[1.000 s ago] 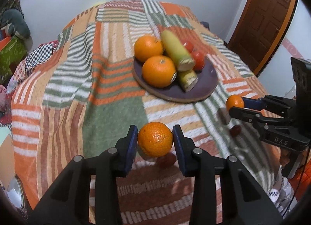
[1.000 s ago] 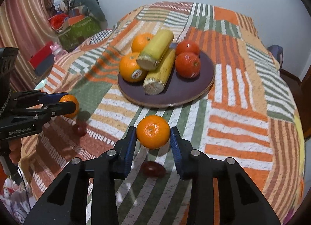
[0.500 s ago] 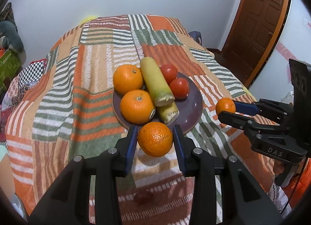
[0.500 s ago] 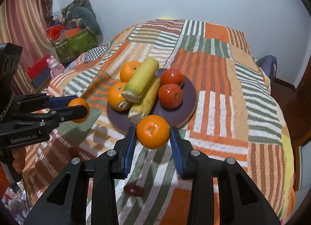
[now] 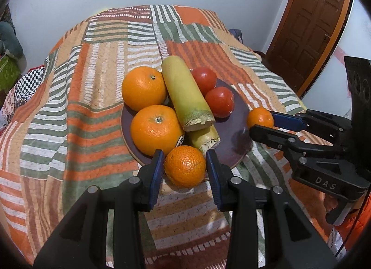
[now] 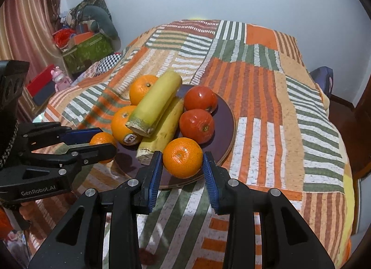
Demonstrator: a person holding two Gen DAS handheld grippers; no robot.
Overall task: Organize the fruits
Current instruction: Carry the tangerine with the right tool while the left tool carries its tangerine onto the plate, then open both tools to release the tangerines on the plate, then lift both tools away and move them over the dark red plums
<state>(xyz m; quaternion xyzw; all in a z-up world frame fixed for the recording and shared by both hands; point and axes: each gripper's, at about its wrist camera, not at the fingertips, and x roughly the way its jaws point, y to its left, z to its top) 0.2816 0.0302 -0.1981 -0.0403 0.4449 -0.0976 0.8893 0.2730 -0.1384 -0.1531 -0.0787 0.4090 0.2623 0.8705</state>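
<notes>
A dark round plate (image 5: 234, 134) (image 6: 225, 118) on the striped bedspread holds two large oranges (image 5: 156, 129), two yellow banana pieces (image 5: 185, 92) and two red tomatoes (image 5: 219, 102). My left gripper (image 5: 185, 168) is shut on a small mandarin (image 5: 185, 166) at the plate's near edge; it shows in the right wrist view (image 6: 102, 147) at the plate's left rim. My right gripper (image 6: 182, 158) is shut on another mandarin (image 6: 182, 157) above the plate's near rim; it shows in the left wrist view (image 5: 259, 119) at the plate's right rim.
The patchwork bedspread (image 5: 97, 97) covers the bed. A wooden door (image 5: 310, 25) stands at the right. Boxes, toys and a curtain (image 6: 81, 48) crowd the floor at the bed's left side. A small dark red fruit (image 6: 146, 257) lies on the bedspread below my right gripper.
Both grippers have moved forward with their mandarins, from over the bare bedspread to the plate's rim. The small red fruits on the bedspread have slid out below the views.
</notes>
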